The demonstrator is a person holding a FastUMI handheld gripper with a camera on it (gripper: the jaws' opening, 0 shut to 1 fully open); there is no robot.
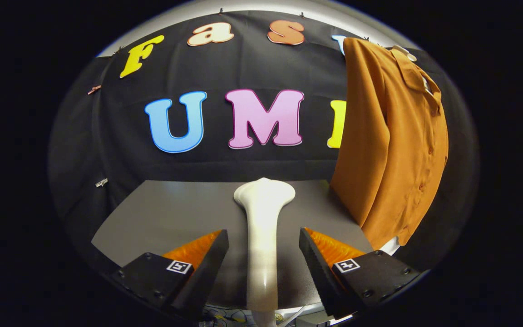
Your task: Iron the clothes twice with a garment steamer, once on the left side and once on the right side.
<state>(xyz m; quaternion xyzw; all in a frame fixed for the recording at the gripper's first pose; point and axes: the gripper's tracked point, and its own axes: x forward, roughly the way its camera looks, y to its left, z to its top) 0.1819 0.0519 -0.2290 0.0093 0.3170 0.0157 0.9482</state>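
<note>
Gripper view shows the grey table (161,218) spread ahead of me, and hanging beyond its far right corner, off to the right of my fingers, the orange shirt (393,145), collar up and hem near the tabletop. Between my fingers lies the white garment steamer (263,227), its long axis running straight away from me along the line of the fingers, the narrow handle near me and the wide flared head at the far end. My gripper (263,252) is wide open: a clear gap shows on each side of the handle, so I hold nothing yet. I judge the grasp is next, closing square across the handle, then swinging right to the shirt.
</note>
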